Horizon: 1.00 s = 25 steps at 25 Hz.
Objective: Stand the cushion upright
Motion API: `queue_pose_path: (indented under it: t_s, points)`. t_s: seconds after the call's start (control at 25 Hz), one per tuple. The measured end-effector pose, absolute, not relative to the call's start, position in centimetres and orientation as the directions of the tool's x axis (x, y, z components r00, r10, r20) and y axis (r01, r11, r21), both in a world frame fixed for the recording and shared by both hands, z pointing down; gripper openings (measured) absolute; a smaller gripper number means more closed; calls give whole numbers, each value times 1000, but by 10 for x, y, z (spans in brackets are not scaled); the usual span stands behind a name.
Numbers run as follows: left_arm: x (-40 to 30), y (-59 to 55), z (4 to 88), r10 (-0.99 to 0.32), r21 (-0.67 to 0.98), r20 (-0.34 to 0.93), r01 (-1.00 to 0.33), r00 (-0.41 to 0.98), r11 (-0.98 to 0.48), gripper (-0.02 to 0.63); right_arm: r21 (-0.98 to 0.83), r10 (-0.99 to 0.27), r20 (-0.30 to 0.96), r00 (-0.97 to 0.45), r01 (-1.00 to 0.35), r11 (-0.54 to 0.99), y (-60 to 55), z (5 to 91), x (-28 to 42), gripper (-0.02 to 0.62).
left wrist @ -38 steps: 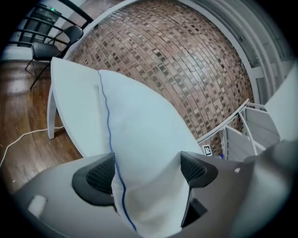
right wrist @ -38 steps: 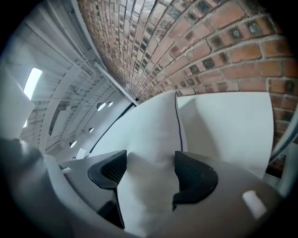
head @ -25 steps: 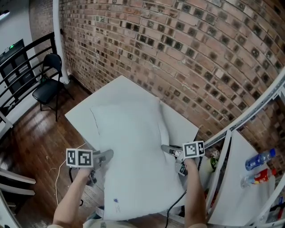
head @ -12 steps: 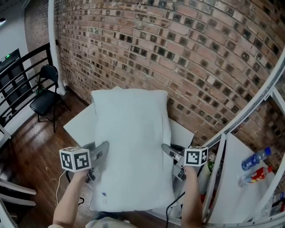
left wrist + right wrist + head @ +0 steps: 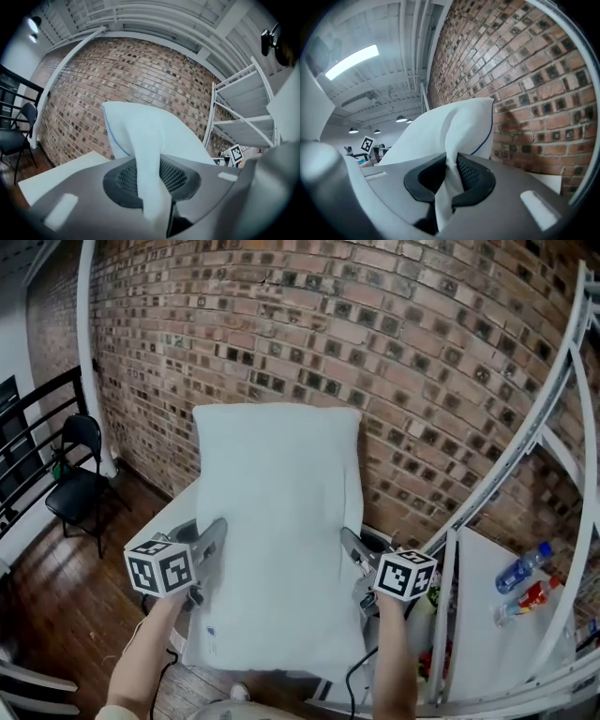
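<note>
- The cushion [image 5: 277, 531] is upright, its broad face towards the person and its top edge high against the brick wall [image 5: 422, 352].
- Its bottom edge hangs at the tabletop's [image 5: 61, 171] near edge; whether it touches there cannot be told.
- The left tool [image 5: 208, 545] is clamped on the cushion's left edge, low down, with a fold of fabric pinched between nearly closed jaws.
- The right tool [image 5: 352, 551] grips the right edge at about the same height, its jaws squeezed tight on a thin fold.
- A strip of tabletop shows bare to the left of the cushion, along the wall-side edge.
- Left of the tabletop there is open floor as far as a black chair [image 5: 80, 484].
- On the right, a white rack [image 5: 525, 456] holding bottles [image 5: 522, 568] stands just beside the right tool.
</note>
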<state>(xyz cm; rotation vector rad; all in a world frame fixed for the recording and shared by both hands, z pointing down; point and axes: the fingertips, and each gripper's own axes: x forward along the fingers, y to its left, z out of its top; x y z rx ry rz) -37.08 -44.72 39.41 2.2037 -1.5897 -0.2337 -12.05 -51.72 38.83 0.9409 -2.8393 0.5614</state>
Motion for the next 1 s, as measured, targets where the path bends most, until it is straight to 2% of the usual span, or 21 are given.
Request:
queue_pose_path:
  t_s: [0.32, 0.52, 0.76, 1.0]
  points:
    - [-359, -490, 374, -929, 343, 56, -881, 365, -325, 97, -217, -730, 100, -676, -731, 647, -526, 365, -102, 40]
    - [-348, -511, 371, -940, 249, 11, -912, 340, -327, 99, -75, -826, -2, -563, -824, 562, -527, 355, -93, 38]
    - [-346, -547, 364, -941, 210, -60, -918, 332, -337, 98, 25, -859, -135, -494, -868, 496, -539, 345, -92, 38]
    - [-346, -590, 344, -932, 140, -127, -925, 338, -355, 98, 92, -884, -215, -414, -910, 404, -567, 330, -93, 38]
